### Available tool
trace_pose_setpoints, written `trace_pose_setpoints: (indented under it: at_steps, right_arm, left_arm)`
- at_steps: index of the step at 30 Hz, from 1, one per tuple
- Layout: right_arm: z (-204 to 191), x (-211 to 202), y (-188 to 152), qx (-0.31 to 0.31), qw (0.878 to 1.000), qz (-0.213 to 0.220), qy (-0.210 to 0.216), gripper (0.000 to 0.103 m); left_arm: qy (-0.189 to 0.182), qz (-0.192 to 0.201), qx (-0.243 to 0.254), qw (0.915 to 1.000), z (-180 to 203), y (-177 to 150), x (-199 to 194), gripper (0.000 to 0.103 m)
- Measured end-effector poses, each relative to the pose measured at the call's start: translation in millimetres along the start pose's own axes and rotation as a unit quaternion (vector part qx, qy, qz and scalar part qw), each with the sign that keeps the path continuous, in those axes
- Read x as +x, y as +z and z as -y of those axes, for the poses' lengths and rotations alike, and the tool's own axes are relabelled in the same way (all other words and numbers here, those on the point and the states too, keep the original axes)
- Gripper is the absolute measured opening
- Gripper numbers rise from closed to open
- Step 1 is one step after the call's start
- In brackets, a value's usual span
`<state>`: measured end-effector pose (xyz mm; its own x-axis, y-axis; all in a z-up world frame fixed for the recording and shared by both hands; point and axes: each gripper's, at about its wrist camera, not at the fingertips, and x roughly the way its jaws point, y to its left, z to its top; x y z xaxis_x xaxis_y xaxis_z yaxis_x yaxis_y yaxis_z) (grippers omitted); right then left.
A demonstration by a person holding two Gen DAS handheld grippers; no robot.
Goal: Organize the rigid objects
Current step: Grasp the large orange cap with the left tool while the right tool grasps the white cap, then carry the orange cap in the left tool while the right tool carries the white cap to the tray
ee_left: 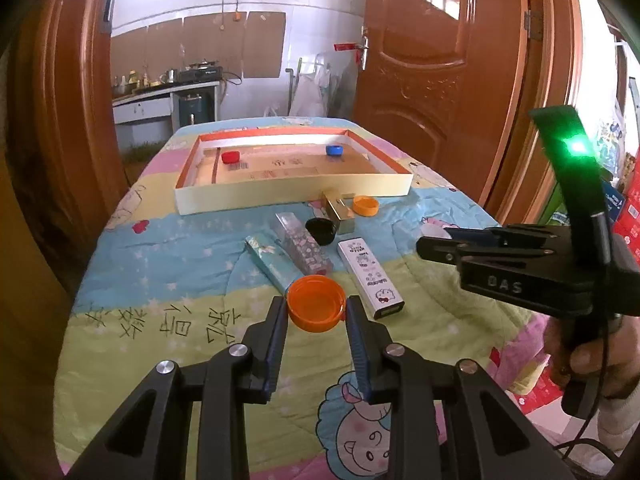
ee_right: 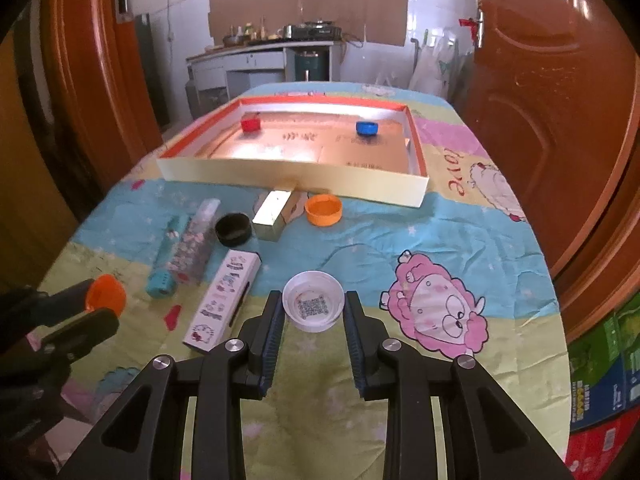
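My left gripper [ee_left: 316, 308] is shut on an orange cap [ee_left: 316, 303], open side up, above the quilt. My right gripper [ee_right: 313, 306] is shut on a white cap [ee_right: 313, 306] with a QR code inside. In the right wrist view the left gripper [ee_right: 102, 300] shows at the left edge with its orange cap [ee_right: 106, 294]. The shallow box [ee_left: 292, 196] at the far end holds a red cap [ee_left: 231, 157] and a blue cap [ee_left: 334, 150]. A second orange cap [ee_right: 323, 209], a black cap [ee_right: 233, 229], a gold box [ee_right: 274, 214] and three long boxes lie on the quilt.
A white cartoon box [ee_right: 224, 298], a clear patterned box [ee_right: 196, 240] and a teal box [ee_right: 166, 264] lie left of centre. Wooden doors [ee_right: 540, 120] flank the table. Stacked cartons [ee_right: 600, 380] stand at the right. The quilt's edges drop off on both sides.
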<state>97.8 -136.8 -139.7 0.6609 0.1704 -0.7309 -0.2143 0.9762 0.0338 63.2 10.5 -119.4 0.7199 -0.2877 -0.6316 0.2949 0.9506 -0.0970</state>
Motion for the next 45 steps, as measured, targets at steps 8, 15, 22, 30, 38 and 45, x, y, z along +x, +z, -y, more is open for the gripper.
trace_pose_setpoints:
  at_steps: [8,15,22,30,38,45]
  right_arm:
    - [-4.9,-26.3,5.0,0.005,1.0,0.029,0.008,0.031]
    - [-14.9,-45.1,6.2,0.003,0.998,0.057,-0.006,0.031]
    - [-25.1,-43.4,8.5,-0.002,0.998,0.058,0.001,0.031]
    - [-23.6,-34.0,16.7,0.0,0.999,0.05,0.007,0.031]
    - [-18.1,-24.5,29.1,0.006,0.999,0.043,0.009,0.031]
    - [-12.6,-10.9,44.1,0.01,0.999,0.032,0.014,0.031]
  left_arm:
    - [0.032,0.006,-0.009,0.9994,-0.2,9.0,-5.0,0.03]
    - [0.043,0.008,-0.013,0.999,-4.1,14.0,-3.9,0.03]
    - [0.035,0.003,-0.012,0.9993,-2.9,17.2,2.9,0.03]
    - [0.028,0.0,-0.017,0.9995,-8.0,28.6,11.1,0.03]
    - [0.029,-0.002,-0.026,0.9993,-16.7,44.7,21.6,0.03]
    - [0.036,-0.01,-0.035,0.9987,-27.2,61.7,33.6,0.03]
